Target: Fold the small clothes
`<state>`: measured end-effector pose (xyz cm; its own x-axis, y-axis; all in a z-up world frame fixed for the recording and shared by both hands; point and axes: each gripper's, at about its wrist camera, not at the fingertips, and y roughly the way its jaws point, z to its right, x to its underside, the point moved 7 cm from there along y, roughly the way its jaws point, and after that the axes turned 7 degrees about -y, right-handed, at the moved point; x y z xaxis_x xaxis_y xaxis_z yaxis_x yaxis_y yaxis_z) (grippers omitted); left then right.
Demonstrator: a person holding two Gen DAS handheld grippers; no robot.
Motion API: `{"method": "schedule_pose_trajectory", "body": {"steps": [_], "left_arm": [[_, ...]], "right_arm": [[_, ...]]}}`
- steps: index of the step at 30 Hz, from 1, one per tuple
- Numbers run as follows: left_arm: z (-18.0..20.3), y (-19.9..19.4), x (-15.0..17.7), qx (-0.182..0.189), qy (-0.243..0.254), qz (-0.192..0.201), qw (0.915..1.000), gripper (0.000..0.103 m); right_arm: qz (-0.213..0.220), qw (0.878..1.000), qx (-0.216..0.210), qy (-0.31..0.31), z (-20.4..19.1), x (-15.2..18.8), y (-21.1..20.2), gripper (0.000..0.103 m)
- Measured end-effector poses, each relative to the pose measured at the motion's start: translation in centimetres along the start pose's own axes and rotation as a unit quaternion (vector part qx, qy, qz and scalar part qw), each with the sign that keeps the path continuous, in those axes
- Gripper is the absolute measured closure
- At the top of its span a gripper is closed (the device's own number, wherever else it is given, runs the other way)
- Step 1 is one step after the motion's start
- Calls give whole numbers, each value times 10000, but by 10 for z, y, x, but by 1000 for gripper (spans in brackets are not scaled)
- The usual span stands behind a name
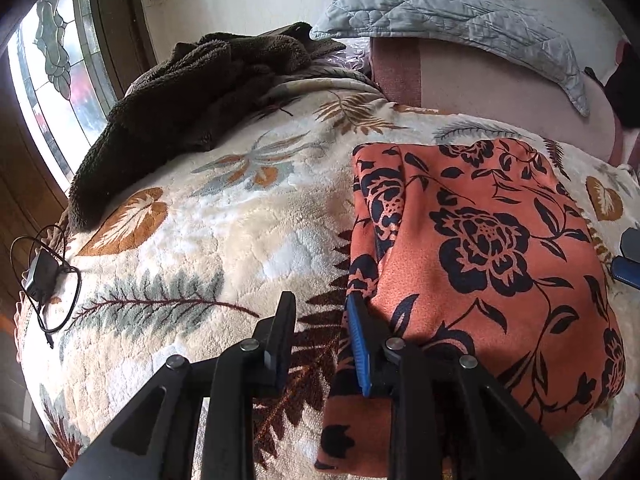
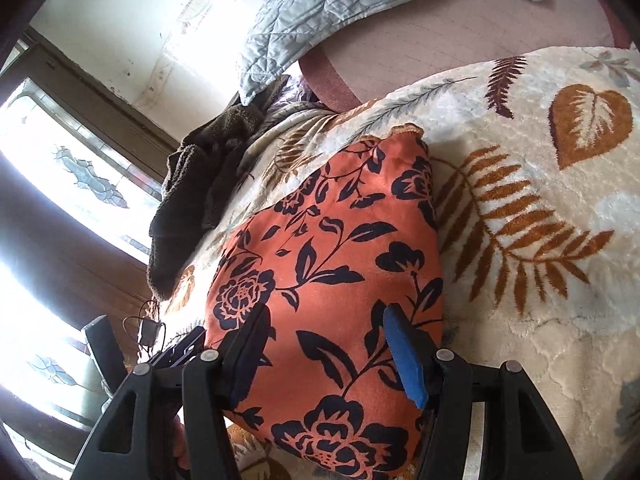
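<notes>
An orange garment with a dark floral print lies folded into a thick rectangle on the cream leaf-pattern blanket. My left gripper stands open at the garment's near left edge. Its blue-padded finger rests against that edge, and only blanket shows between the jaws. In the right wrist view my right gripper is open just over the near part of the orange garment, with the cloth lying flat beneath both fingers. A tip of the right gripper shows at the garment's right side.
A dark brown fleece garment lies heaped at the blanket's far left, near a stained-glass window. A black charger with its cable sits at the bed's left edge. A grey quilted pillow leans at the head of the bed.
</notes>
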<state>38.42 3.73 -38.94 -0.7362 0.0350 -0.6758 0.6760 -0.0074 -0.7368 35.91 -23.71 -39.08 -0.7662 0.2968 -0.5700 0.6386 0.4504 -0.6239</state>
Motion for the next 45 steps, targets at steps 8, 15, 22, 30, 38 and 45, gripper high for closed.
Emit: {"method": "schedule_pose_trajectory", "body": {"steps": [8, 15, 22, 30, 38, 45], "left_arm": [[-2, 3, 0, -50, 15, -16, 10000, 72], [-3, 4, -1, -113, -26, -26, 9999, 67], [-5, 6, 0, -197, -18, -38, 9998, 61], [-7, 6, -1, -185, -74, -61, 9998, 57], [-10, -3, -9, 56, -294, 42, 9995, 48], [-11, -10, -26, 1620, -933, -312, 9819, 20]], "right_arm": [[-385, 9992, 50, -95, 0, 14, 24, 38], [-145, 9998, -121, -78, -4, 7, 10, 37], [-437, 9988, -167, -115, -8, 17, 27, 37], [-233, 9991, -334, 119, -2, 2, 11, 37], [166, 9981, -232, 553, 24, -16, -10, 36], [87, 9955, -211, 917, 43, -16, -12, 27]]}}
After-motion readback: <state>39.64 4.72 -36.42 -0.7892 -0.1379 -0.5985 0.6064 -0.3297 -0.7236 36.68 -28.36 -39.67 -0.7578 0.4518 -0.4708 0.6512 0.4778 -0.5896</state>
